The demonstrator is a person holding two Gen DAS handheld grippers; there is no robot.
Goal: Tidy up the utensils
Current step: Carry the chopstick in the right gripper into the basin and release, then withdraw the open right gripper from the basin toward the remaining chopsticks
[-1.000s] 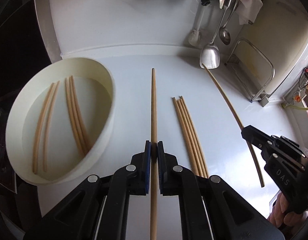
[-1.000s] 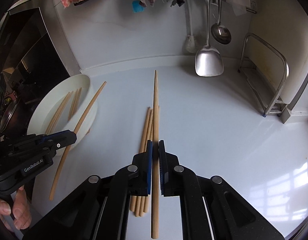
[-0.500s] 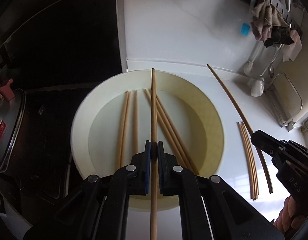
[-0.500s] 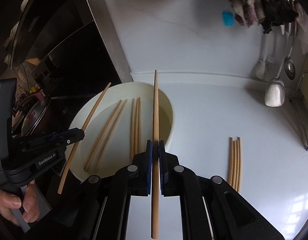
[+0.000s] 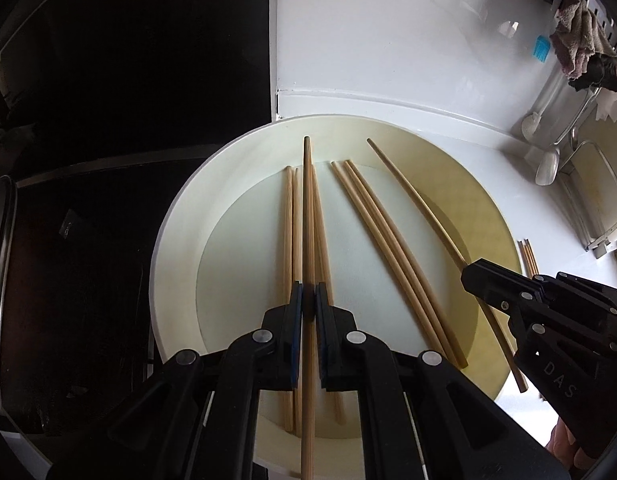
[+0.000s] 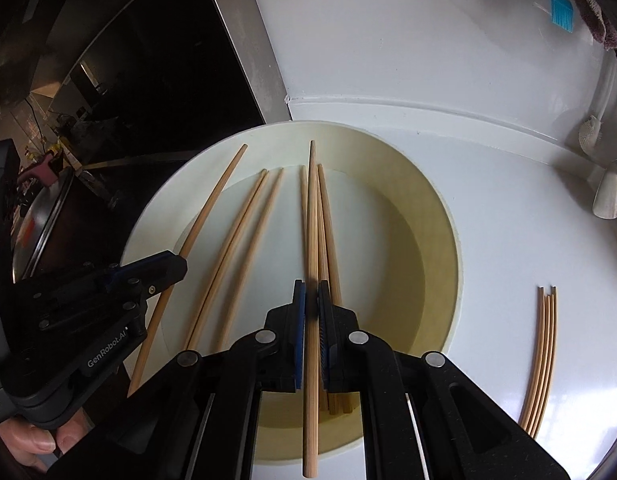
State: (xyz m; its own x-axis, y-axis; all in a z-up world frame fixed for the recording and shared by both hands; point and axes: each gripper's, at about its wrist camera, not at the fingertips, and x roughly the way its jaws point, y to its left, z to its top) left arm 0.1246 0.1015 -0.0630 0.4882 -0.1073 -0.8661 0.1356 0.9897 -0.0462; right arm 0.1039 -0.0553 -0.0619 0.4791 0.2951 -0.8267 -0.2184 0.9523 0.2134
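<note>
left wrist view: the left gripper [image 5: 308, 300] is clamped tight on a long wooden chopstick [image 5: 307, 216], poised over the round cream bowl [image 5: 493, 216] where five more wooden chopsticks [image 5: 382, 240] lie. right wrist view: the right gripper [image 6: 311, 300] pinches its own wooden chopstick [image 6: 311, 220] above the same bowl. four loose chopsticks [image 6: 542, 356] lie on the white counter [image 6: 508, 216] well to the right of the bowl.

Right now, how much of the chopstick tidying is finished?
Partly done. Five chopsticks already lie in the white bowl. The left gripper and right gripper each hold one above it, not yet released. A small bundle on the counter remains.
</note>
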